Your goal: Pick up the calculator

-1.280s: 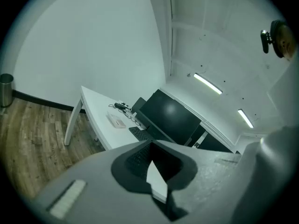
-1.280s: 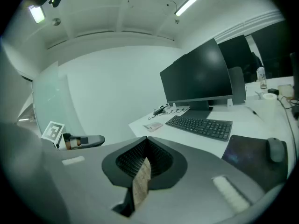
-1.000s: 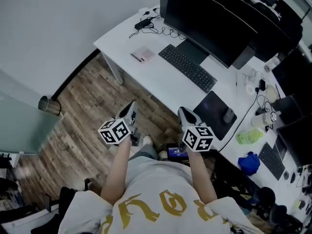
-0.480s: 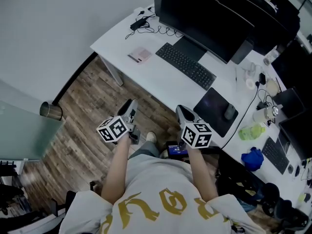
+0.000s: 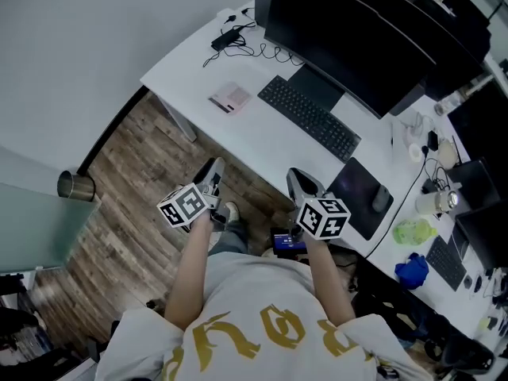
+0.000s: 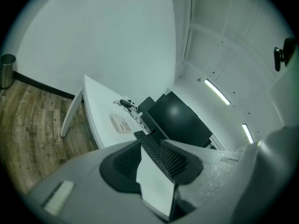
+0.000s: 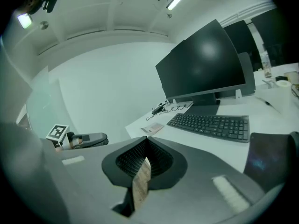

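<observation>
The calculator [image 5: 230,98] is a small pinkish-white slab lying flat near the left end of the white desk [image 5: 190,62]. It also shows in the left gripper view as the calculator [image 6: 120,123] and in the right gripper view as the calculator [image 7: 153,128]. My left gripper [image 5: 213,168] and right gripper [image 5: 296,176] are held side by side at waist height over the wooden floor, short of the desk's front edge. Both point toward the desk with jaws together and nothing held. The calculator lies well ahead of the left gripper [image 6: 150,143].
A black keyboard [image 5: 309,117] lies right of the calculator, before a large dark monitor [image 5: 349,38]. A mouse [image 5: 381,199] sits on a dark pad [image 5: 355,197]. Cables and an adapter [image 5: 226,36] lie at the desk's back. A metal bin [image 5: 75,186] stands left on the floor.
The head view has shifted a little, so the desk sits slightly differently in frame. Both grippers keep the same pose and stay shut.
</observation>
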Tool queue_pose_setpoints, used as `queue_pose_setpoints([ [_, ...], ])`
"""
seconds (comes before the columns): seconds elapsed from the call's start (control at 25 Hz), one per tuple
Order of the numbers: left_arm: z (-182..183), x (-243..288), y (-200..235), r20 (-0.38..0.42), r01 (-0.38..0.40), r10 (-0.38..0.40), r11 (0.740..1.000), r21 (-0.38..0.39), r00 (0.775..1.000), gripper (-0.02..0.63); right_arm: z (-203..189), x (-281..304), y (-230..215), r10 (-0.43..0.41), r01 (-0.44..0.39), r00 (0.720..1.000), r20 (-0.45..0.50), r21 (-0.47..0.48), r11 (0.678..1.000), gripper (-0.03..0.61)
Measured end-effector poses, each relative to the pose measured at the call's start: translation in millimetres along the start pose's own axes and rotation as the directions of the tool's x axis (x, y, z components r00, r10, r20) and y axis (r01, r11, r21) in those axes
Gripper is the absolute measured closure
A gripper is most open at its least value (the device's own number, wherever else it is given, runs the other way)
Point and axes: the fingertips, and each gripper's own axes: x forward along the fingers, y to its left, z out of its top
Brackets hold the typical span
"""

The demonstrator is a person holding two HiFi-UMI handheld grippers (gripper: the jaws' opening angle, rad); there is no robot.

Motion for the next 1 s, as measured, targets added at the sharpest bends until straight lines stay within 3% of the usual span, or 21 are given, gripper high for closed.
queue_pose_setpoints([
  [0.24, 44, 53, 40, -0.068, 0.0, -0.001, 1.0, -0.01, 0.998, 0.502, 20, 69, 3, -0.048, 0.048, 0.998, -0.032, -0.009, 0.999, 0.552],
  [0.44, 56, 93, 78, -0.156, 0.001, -0.013, 0.997, -0.077, 0.988, 0.502, 30, 113, -4, -0.112, 0.113, 0.992, -0.053, 0.016, 0.993, 0.552],
  [0.72, 62, 143, 115, -0.252, 0.014, -0.044, 0.993, -0.119, 0.967, 0.499, 45, 150, -13, -0.197, 0.198, 0.979, -0.054, 0.003, 0.98, 0.552],
  [1.0, 53, 166, 133, -0.288, -0.009, -0.056, 0.976, -0.217, 0.956, 0.494, 49, 171, -24, -0.218, 0.221, 0.974, -0.066, 0.037, 0.975, 0.552],
])
